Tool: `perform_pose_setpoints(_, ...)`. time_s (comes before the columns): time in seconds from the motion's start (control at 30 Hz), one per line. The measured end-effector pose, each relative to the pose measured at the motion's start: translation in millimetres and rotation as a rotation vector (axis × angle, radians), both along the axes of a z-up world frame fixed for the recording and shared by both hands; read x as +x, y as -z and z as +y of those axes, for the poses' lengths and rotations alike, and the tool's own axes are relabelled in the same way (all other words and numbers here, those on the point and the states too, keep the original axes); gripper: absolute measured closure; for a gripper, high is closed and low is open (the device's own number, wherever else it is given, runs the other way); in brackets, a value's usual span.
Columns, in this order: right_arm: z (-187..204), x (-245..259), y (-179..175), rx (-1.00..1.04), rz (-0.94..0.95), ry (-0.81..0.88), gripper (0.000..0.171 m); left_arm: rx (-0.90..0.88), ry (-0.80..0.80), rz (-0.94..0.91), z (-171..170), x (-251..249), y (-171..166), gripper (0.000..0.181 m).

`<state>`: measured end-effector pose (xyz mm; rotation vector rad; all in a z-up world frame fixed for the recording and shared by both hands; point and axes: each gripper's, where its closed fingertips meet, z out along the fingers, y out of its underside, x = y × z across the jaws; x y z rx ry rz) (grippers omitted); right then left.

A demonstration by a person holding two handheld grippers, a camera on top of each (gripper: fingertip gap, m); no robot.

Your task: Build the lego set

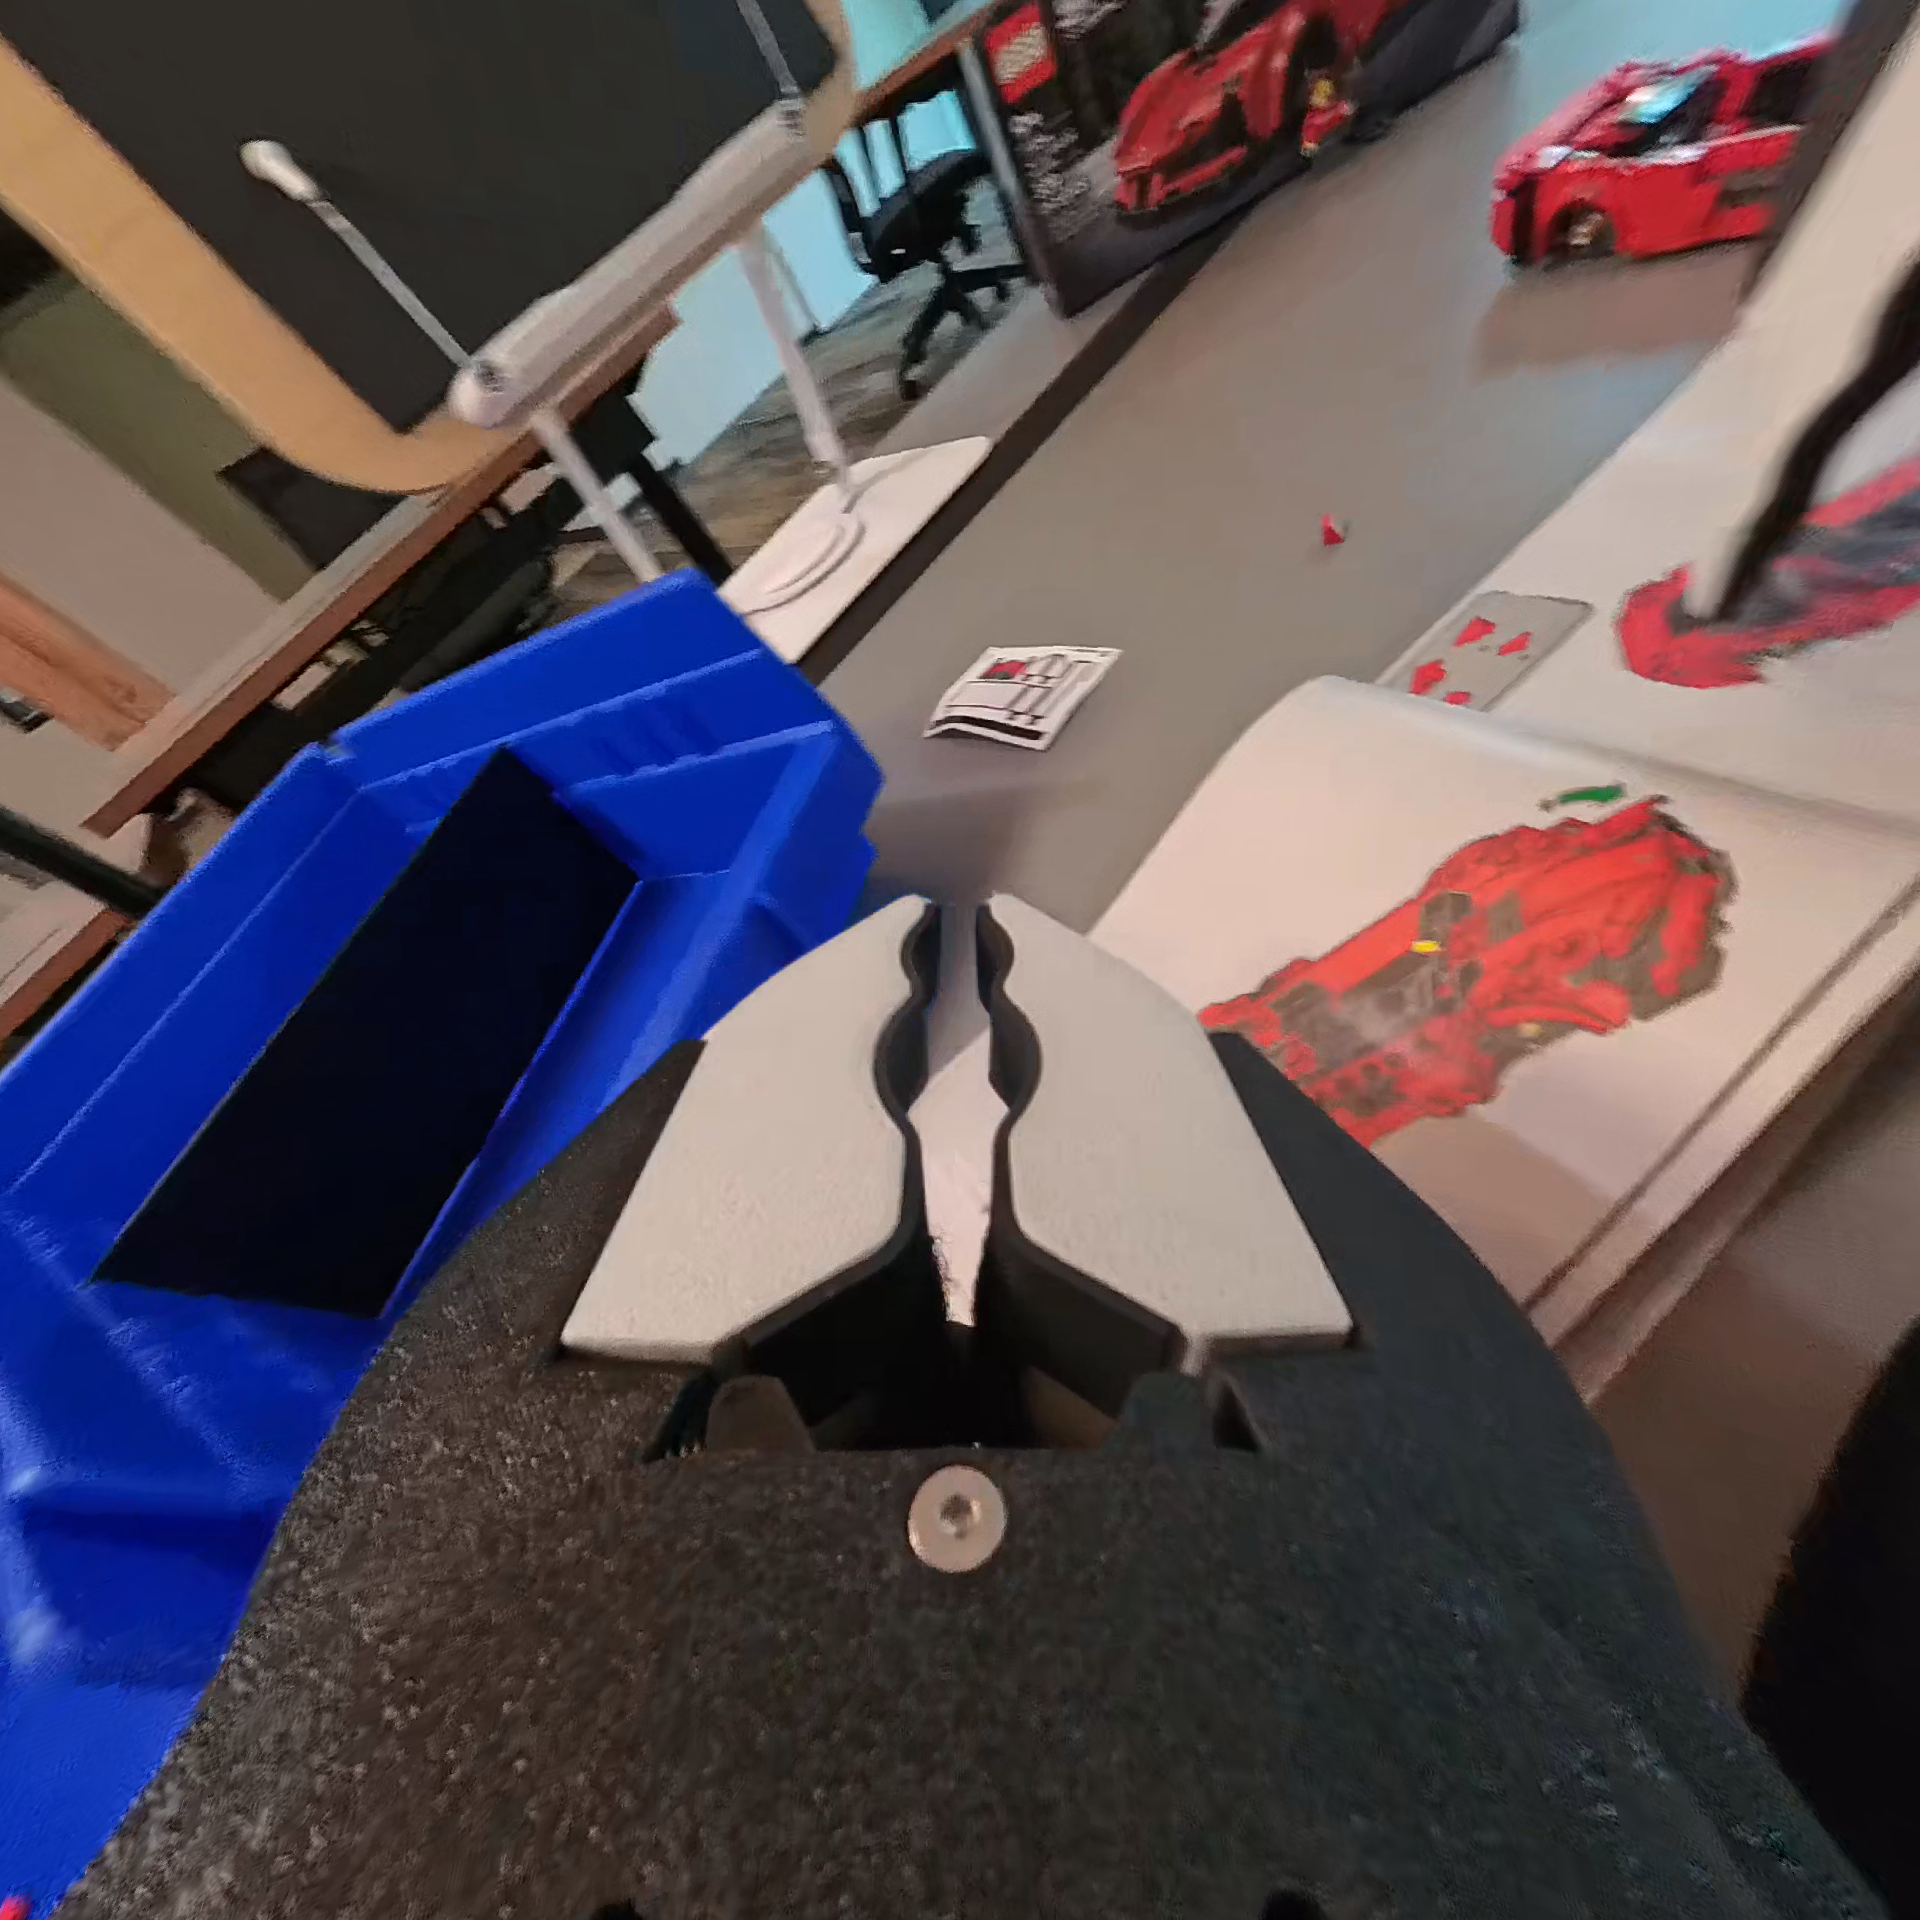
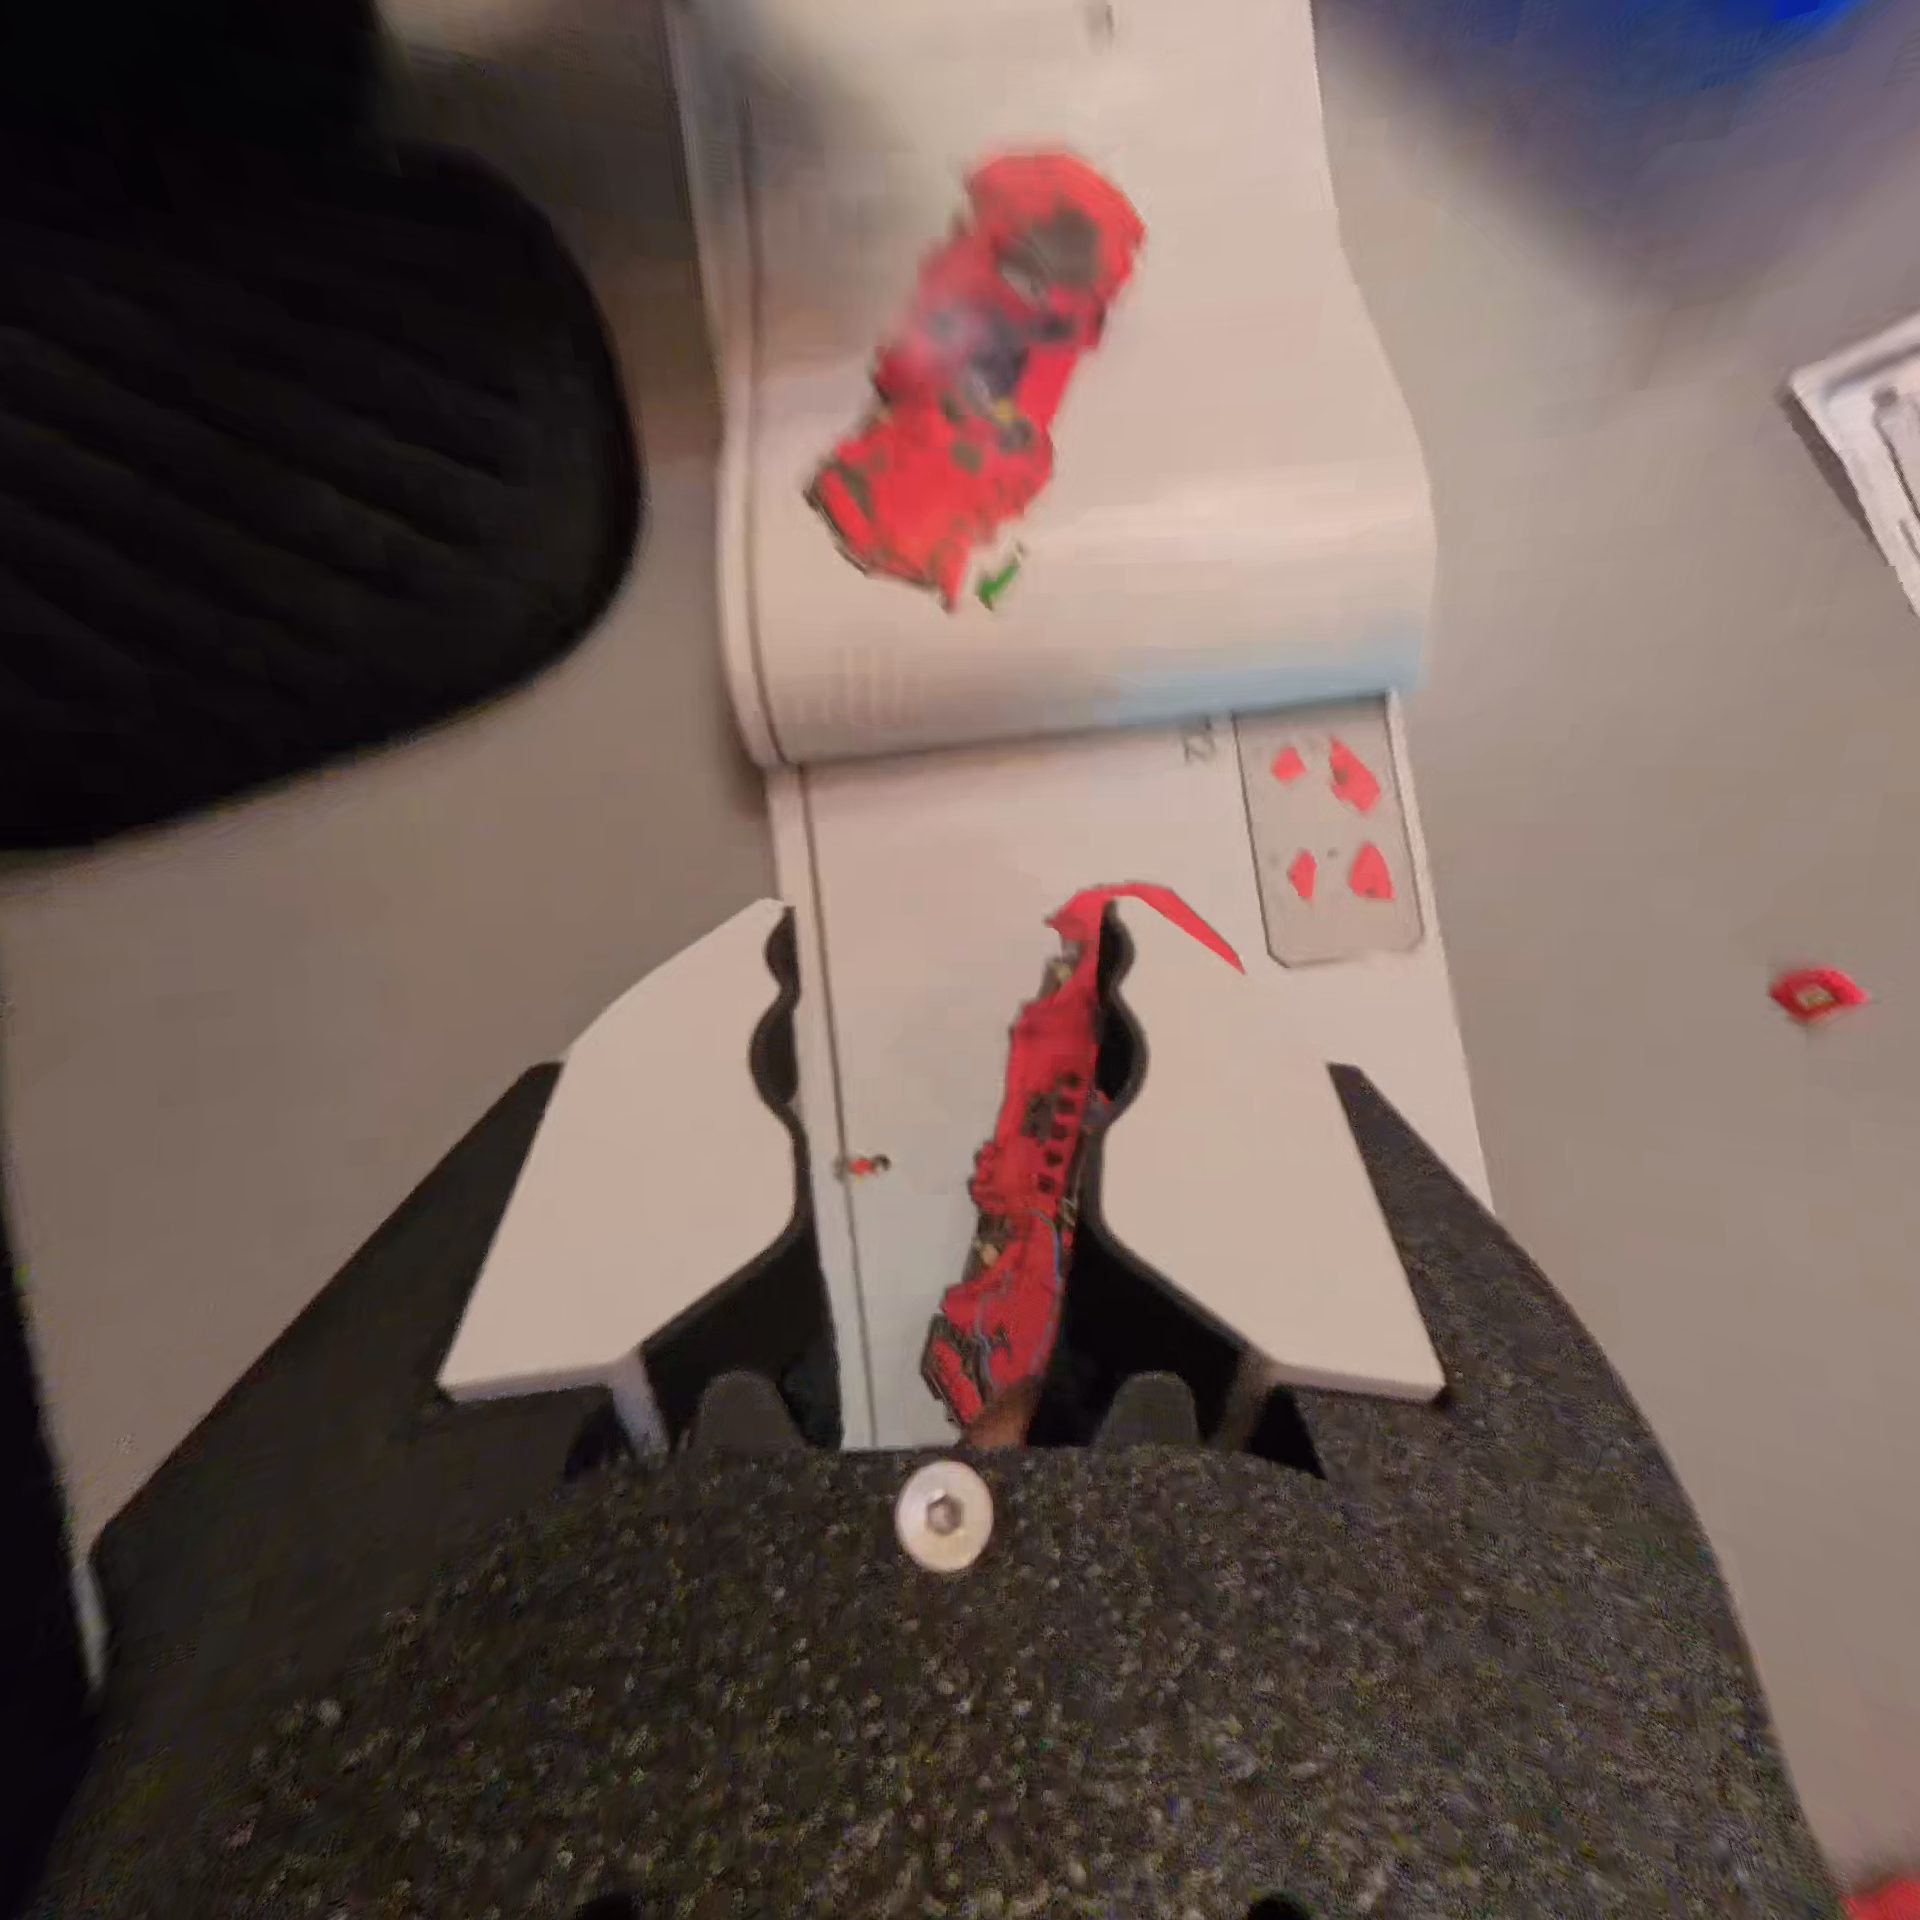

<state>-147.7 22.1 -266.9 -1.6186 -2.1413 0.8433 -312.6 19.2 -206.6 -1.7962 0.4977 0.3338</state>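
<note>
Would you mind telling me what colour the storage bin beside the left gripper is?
The storage bin is bright blue; the left wrist view shows it best.

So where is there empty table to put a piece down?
The widest bare grey stretch lies between the sticker sheet, the loose red piece and the red car. It is crowded near the blue bin and open instruction booklet.
</note>
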Motion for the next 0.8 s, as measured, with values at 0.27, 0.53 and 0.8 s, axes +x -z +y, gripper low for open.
perform_pose_setpoints(0.27,12,9,15,0.14,-0.082,-0.234,0.118,-0.315,0.186,0.161,-12,37,55,0.176)
perform_pose_setpoints(0.53,19,10,15,0.163,-0.09,-0.401,0.119,-0.425,0.265,0.11,-24,49,66,0.178)
perform_pose_setpoints(0.8,19,9,15,0.113,-0.014,-0.379,0.119,-0.447,0.279,0.093,-27,50,69,0.18)
